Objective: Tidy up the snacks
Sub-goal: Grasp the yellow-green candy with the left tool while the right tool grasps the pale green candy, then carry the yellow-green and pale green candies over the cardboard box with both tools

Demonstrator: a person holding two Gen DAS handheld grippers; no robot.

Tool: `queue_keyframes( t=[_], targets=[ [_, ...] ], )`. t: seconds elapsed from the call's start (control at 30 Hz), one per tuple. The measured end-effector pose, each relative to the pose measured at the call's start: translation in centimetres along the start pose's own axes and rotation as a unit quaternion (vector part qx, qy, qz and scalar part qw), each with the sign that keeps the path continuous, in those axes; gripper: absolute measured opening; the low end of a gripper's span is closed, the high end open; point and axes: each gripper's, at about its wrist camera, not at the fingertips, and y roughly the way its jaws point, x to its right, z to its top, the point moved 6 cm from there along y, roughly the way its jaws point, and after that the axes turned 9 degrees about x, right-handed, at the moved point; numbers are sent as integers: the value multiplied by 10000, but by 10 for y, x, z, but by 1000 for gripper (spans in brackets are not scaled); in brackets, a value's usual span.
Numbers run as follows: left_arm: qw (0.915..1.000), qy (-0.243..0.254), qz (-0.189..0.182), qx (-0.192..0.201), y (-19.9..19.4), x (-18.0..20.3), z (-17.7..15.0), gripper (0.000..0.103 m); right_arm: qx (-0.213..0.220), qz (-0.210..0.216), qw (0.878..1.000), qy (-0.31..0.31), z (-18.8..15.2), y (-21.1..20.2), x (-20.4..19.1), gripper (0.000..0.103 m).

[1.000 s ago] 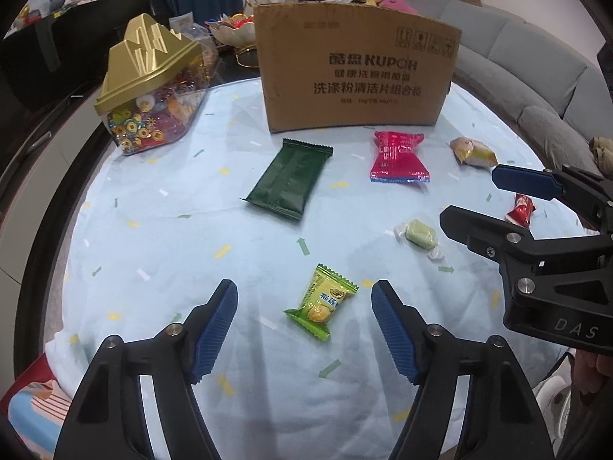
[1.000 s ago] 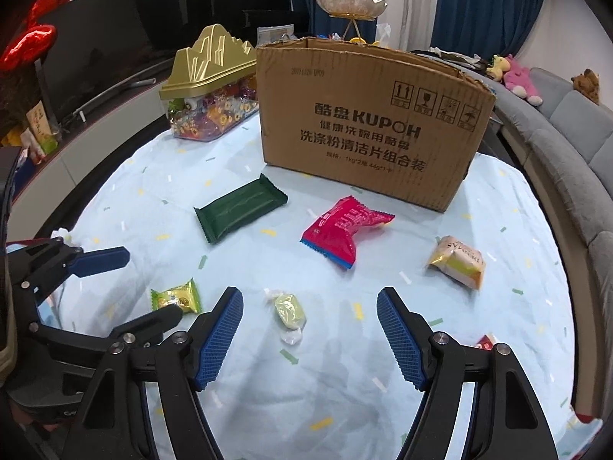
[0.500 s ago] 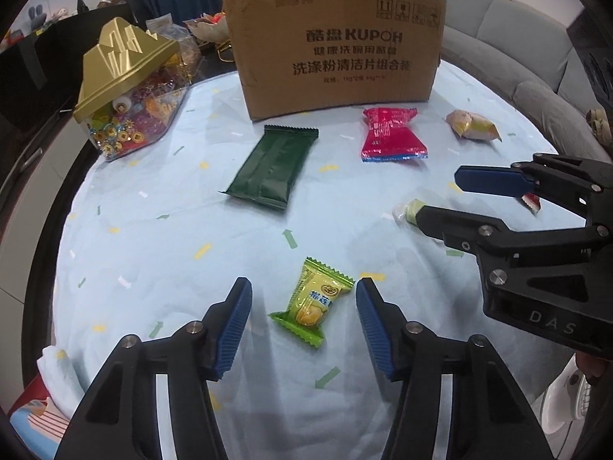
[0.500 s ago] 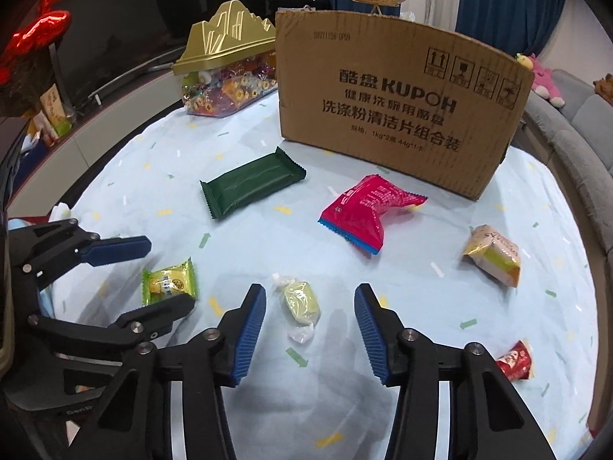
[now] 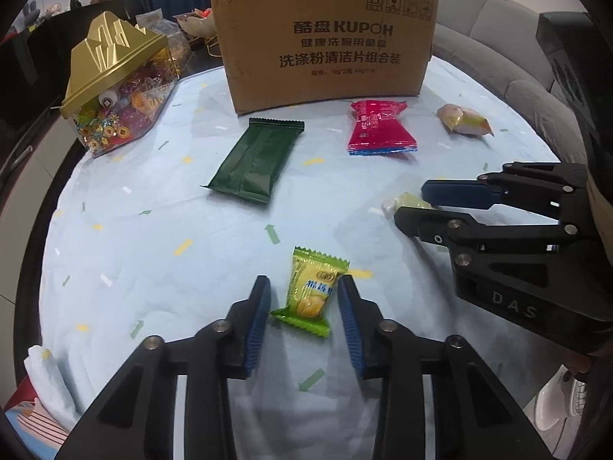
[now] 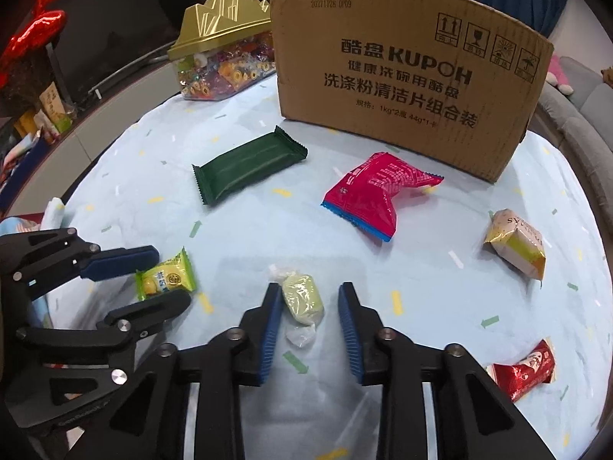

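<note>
So the left gripper (image 5: pixel 303 306) is down low over the round tabletop with its pale blue confetti-print cloth (image 5: pixel 153 260), and its blue ribbed pads sit on either side of a small yellow-green candy packet with a lemon picture (image 5: pixel 312 293). The pads look just about touching the packet's edges, but it's hard to say whether they're actually squeezing it, and the packet lies flat on the cloth. The right gripper (image 6: pixel 308 326) is doing the same thing to a little pale green candy in a clear twist wrapper (image 6: pixel 302 301): jaws spread a bit wider than the candy, left pad right up against it, right pad with a visible gap, candy resting on the cloth. The two grippers are side by side near the front edge of the tabletop, each showing up in the other's camera. Further back there's a dark green foil bar wrapper (image 5: pixel 256 165) lying flat, and to its right a magenta snack pouch with a blue sealed edge (image 5: pixel 379 128), both just in front of a big brown cardboard box with KUPOH printed on it (image 5: pixel 325 34). Right of the pouch there's a beige and yellow wrapped snack (image 6: pixel 517 243), and a small red shiny packet (image 6: pixel 525 370) sits near the right edge. Off to the left of the box stands a clear candy container with a gold mountain-shaped lid (image 5: pixel 115 88).
</note>
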Motion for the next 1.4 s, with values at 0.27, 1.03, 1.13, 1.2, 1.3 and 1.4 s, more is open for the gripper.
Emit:
queue_keyframes(
  t=[0.27,1.03,1.13,1.2,1.3,1.4],
  targets=[
    [9999,84,57,42,-2,3,1,19,40,-16,10000,-25,-1,-4,1,20],
    [9986,66,197,485,-37,9,24,20,374,-213,9991,-28,21,-51,6,20],
    [9985,14,207,506,-43,9,28,20,390,-270,9989,-2,24,-57,8,20],
    [9985,-33,219,511,-46,10,31,20,413,-292,9987,16,29,-61,10,20],
    [9982,-117,211,542,-51,10,38,20,489,-330,9982,41,38,-68,13,20],
    [9980,-134,222,581,-56,12,45,20,588,-373,9976,57,48,-77,17,20]
  ],
)
